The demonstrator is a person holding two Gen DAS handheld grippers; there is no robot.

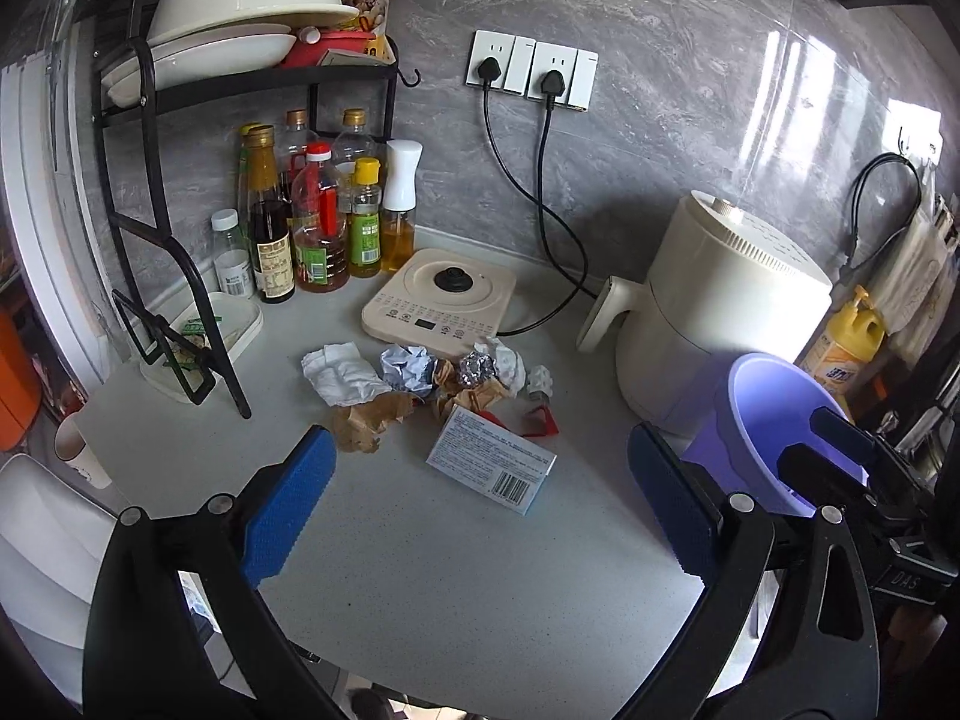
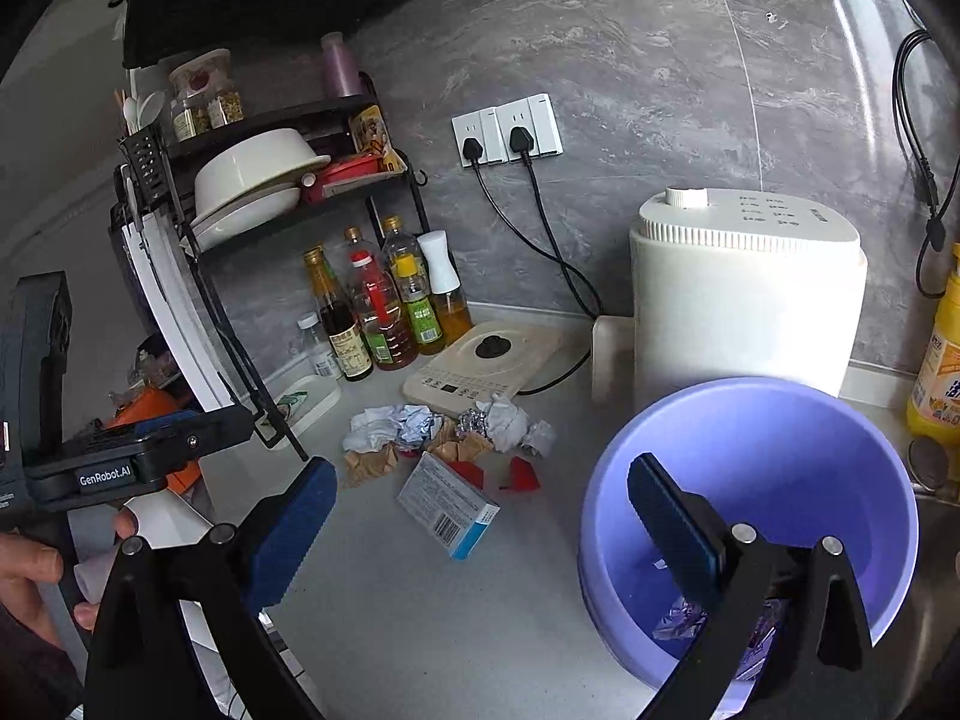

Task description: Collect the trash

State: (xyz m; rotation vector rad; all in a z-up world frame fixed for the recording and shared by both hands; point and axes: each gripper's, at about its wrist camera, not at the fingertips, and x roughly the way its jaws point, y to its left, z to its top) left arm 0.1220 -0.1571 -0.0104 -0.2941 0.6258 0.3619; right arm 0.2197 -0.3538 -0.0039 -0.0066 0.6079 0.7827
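A heap of trash lies on the grey counter (image 1: 456,588): crumpled white paper (image 1: 342,375), foil balls (image 1: 408,369), torn brown paper (image 1: 366,420), red scraps (image 1: 540,423) and a flat light-blue box (image 1: 492,459) with a barcode. My left gripper (image 1: 480,504) is open and empty, just short of the box. A lilac bin (image 2: 750,450) stands to the right with crumpled foil (image 2: 681,624) in its bottom. My right gripper (image 2: 480,528) is open and empty, its right finger in front of the bin's mouth. The box (image 2: 447,504) lies beyond its left finger.
Behind the heap sit a cream induction hob (image 1: 441,294), several oil and sauce bottles (image 1: 312,228) and a black dish rack (image 1: 180,192). A white air fryer (image 2: 744,294) stands behind the bin, a yellow bottle (image 2: 939,360) at far right. A hand (image 2: 30,570) holds a handle at left.
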